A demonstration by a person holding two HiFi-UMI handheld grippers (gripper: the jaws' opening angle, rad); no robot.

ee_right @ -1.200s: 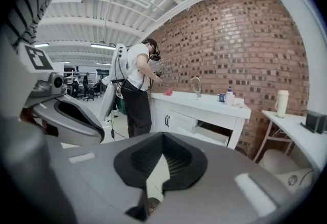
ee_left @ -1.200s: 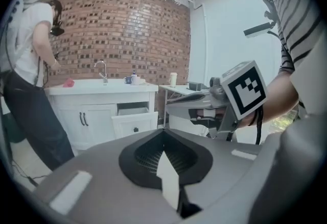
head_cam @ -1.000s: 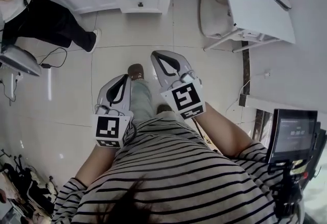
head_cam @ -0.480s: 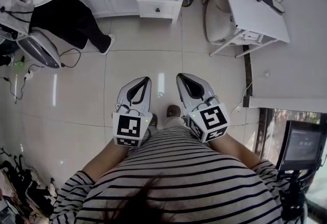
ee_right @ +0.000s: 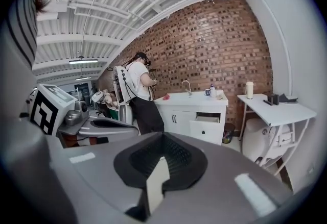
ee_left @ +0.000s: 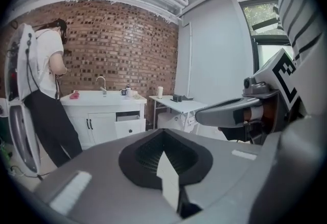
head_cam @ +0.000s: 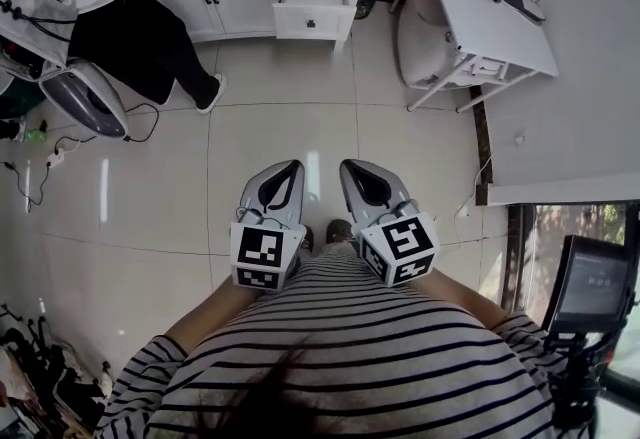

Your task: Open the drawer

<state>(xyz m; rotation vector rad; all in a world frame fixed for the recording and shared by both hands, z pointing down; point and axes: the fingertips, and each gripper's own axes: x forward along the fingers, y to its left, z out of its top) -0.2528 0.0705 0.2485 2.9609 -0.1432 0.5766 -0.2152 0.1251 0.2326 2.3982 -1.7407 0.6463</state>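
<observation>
Head view: left gripper (head_cam: 288, 170) and right gripper (head_cam: 352, 169) are held side by side in front of the wearer's striped shirt (head_cam: 350, 347), over the tiled floor (head_cam: 260, 117), tips pointing toward the far wall. Each pair of jaws is pressed together with nothing between. The drawer (head_cam: 312, 15) is at the top of frame, well apart from both grippers; it is pulled out of the white vanity cabinet (head_cam: 235, 2), just right of the two cabinet doors. A person (head_cam: 120, 22) stands at the cabinet's left end. A white table (head_cam: 495, 22) stands to the right of the cabinet, and a screen (head_cam: 590, 282) is at the lower right edge. Left gripper view: jaws closed tip to tip, empty; past them the drawer juts out of the cabinet front under the sink top, the person to its left and the right gripper beside at frame right. Right gripper view: jaws likewise shut on nothing; the open drawer shows right of centre, below the brick wall (ee_right: 214, 44), with the left gripper at frame left.
</observation>
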